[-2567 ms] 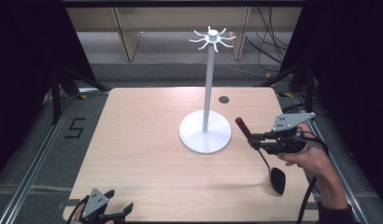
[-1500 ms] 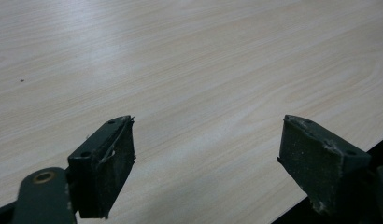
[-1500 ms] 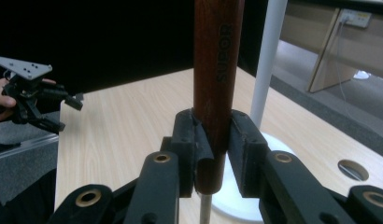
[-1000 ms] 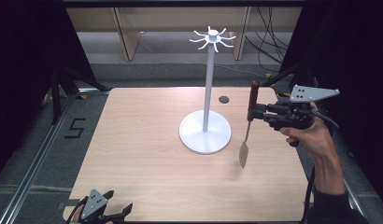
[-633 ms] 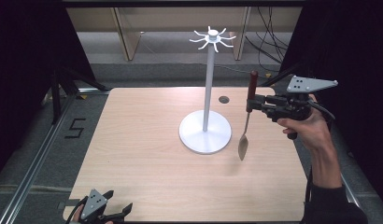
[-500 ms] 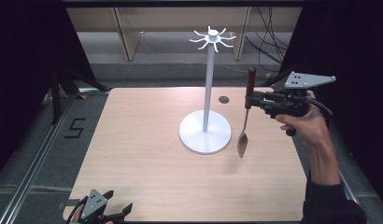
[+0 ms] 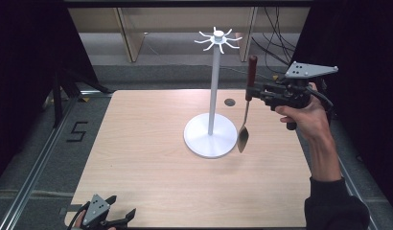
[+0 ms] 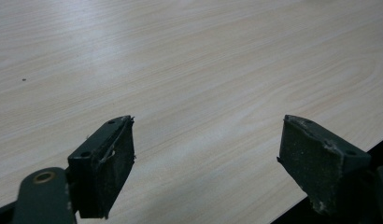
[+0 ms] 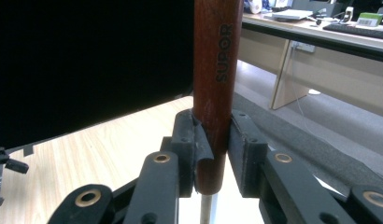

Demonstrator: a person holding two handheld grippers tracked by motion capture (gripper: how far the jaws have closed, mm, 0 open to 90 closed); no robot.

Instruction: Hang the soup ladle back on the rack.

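Observation:
A white utensil stand [image 7: 213,86] with a round base [image 7: 210,139] and a ring of hooks [image 7: 218,38] on top rises from the middle of the table. My right gripper [image 7: 252,92] is shut on the dark red wooden handle [image 7: 252,69] of a metal spatula [image 7: 243,136], which hangs upright in the air just right of the stand. In the right gripper view the pads clamp the handle [image 9: 216,70], marked SUPOR. My left gripper [image 7: 119,221] rests open at the table's front left edge; its jaws stand wide over bare wood with nothing between them [image 8: 206,163].
A light wooden table [image 7: 151,158] has a small dark hole [image 7: 229,102] behind the stand. Cables [image 7: 273,43] and wooden furniture legs [image 7: 130,33] lie beyond the far edge. Dark drapes flank both sides.
The right gripper has lifted the spatula off the table, turned it from lying to hanging upright, and carried it up and left toward the stand. The left gripper has stayed still.

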